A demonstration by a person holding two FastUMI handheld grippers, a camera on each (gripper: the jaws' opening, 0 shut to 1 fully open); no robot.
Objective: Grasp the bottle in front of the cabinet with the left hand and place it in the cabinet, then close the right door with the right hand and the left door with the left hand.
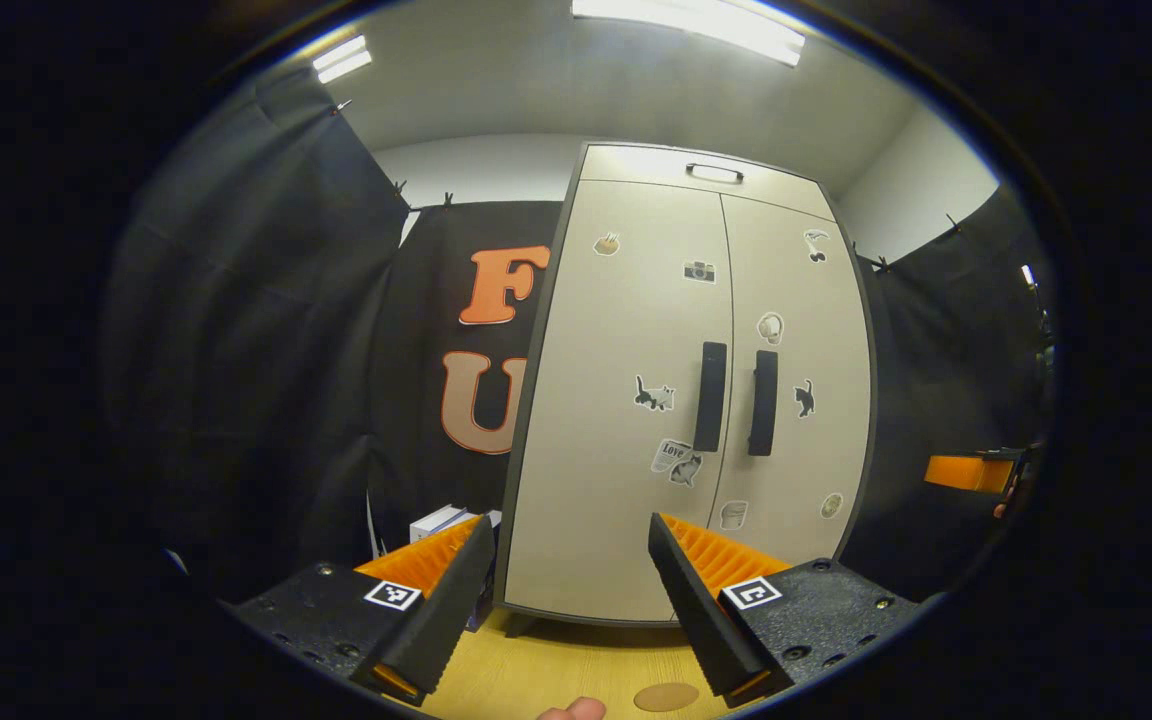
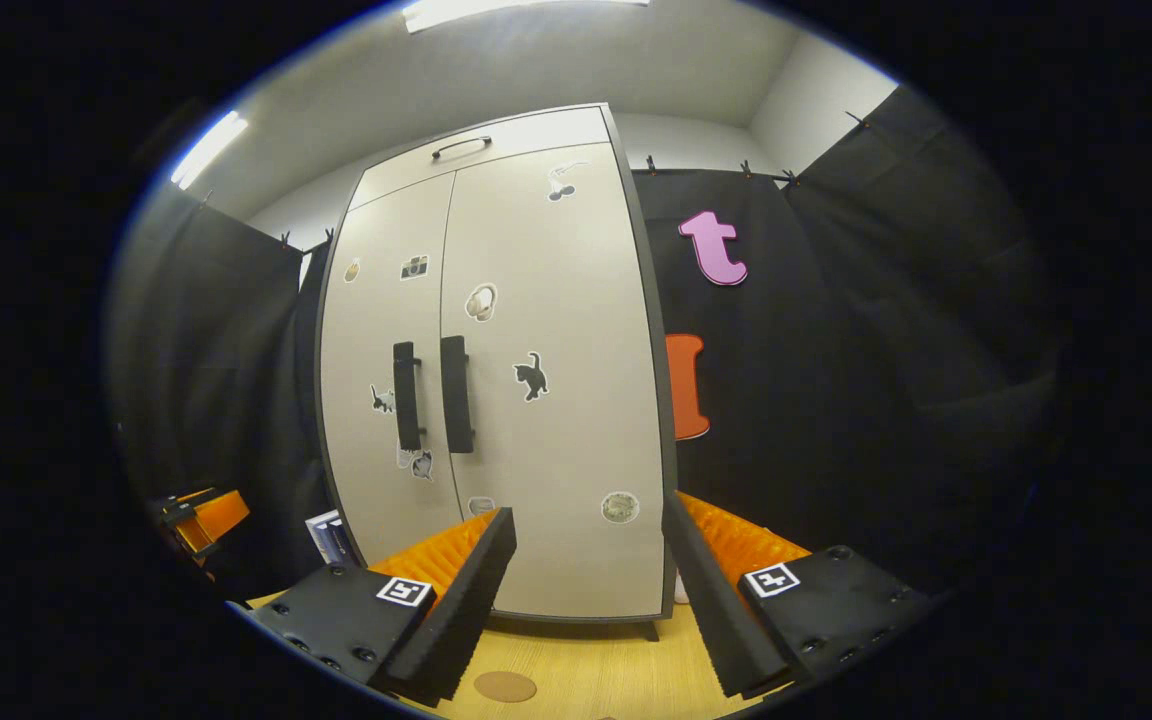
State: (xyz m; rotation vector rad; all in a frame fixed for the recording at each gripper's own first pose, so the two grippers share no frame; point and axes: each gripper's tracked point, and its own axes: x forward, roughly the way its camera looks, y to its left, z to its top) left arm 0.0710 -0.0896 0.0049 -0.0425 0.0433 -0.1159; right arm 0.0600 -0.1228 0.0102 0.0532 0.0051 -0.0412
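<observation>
**A:** Where does the cabinet sit from each gripper?

**B:** In the left gripper view, the pale two-door cabinet [image 1: 696,400] stands straight ahead of the left gripper [image 1: 571,610], a little to its right. In the right gripper view, the same cabinet is ahead of the right gripper [image 2: 586,610] and slightly to its left.

**A:** Are the doors open?

**B:** No. The left door [image 1: 626,400] and the right door [image 1: 806,400] meet at a thin central seam, their two dark vertical handles [image 1: 709,396] side by side. Both look fully closed.

**A:** And the bottle?

**B:** No bottle stands on the wooden worktop [image 1: 576,670] in front of the cabinet. With the doors shut, I judge it is inside, though the interior is hidden, so I cannot confirm that.

**A:** What are the grippers doing?

**B:** The left gripper is released, fingers spread wide, with nothing between them. The right gripper is likewise spread and holds nothing. Both are back from the cabinet, touching neither door. The other gripper also appears far off at the edge of each view, near the right rim for the left gripper, near the left rim for the right.

**A:** So how far along is the task?

**B:** Judging from how things lie, all three steps appear done: the bottle is stowed and both doors are closed. Nothing seems left to do.
</observation>
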